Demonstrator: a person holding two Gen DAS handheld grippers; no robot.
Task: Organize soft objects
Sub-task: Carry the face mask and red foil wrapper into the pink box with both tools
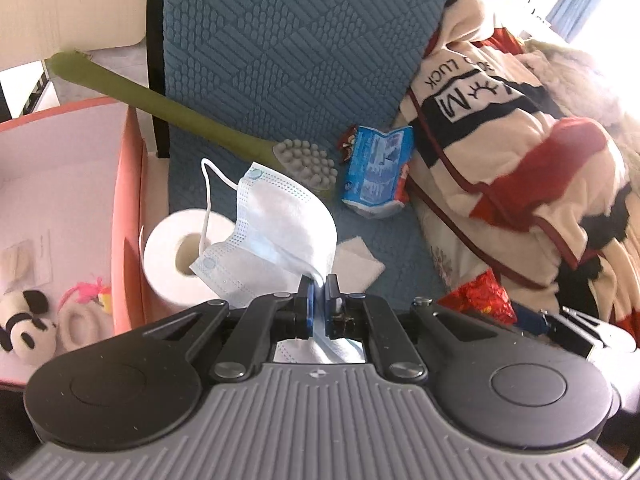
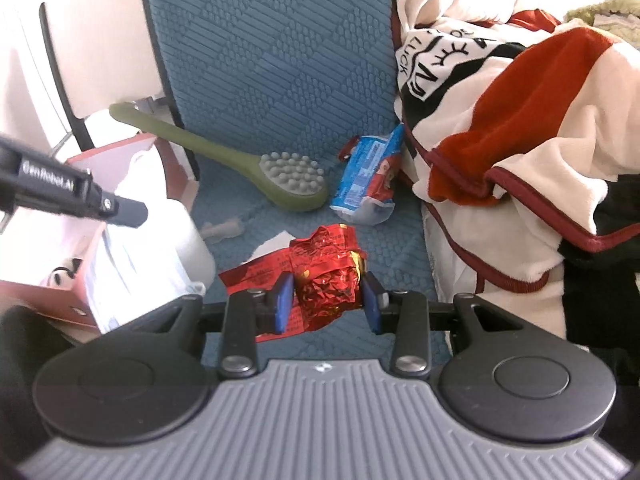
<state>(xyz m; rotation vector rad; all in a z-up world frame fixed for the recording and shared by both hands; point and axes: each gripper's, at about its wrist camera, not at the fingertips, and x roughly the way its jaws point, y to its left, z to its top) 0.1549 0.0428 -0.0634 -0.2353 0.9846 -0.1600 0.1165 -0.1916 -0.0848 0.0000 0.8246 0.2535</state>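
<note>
My left gripper (image 1: 319, 286) is shut on a white and blue face mask (image 1: 276, 232), which hangs above a toilet paper roll (image 1: 180, 256) on the blue cushion. My right gripper (image 2: 326, 300) is shut on a crumpled red foil packet (image 2: 324, 276), held over the cushion. A pink box (image 1: 128, 216) stands at the left with a panda plush (image 1: 24, 328) and a pink-tufted toy (image 1: 86, 296) inside. The left gripper's arm (image 2: 72, 196) shows at the left of the right wrist view, near the box (image 2: 76, 292).
A green massage brush (image 1: 280, 156) and a blue tissue pack (image 1: 376, 168) lie on the blue quilted cushion (image 1: 288, 40). A white cloth square (image 1: 356, 260) lies near the mask. A cream, red and black blanket (image 1: 520, 152) is heaped on the right.
</note>
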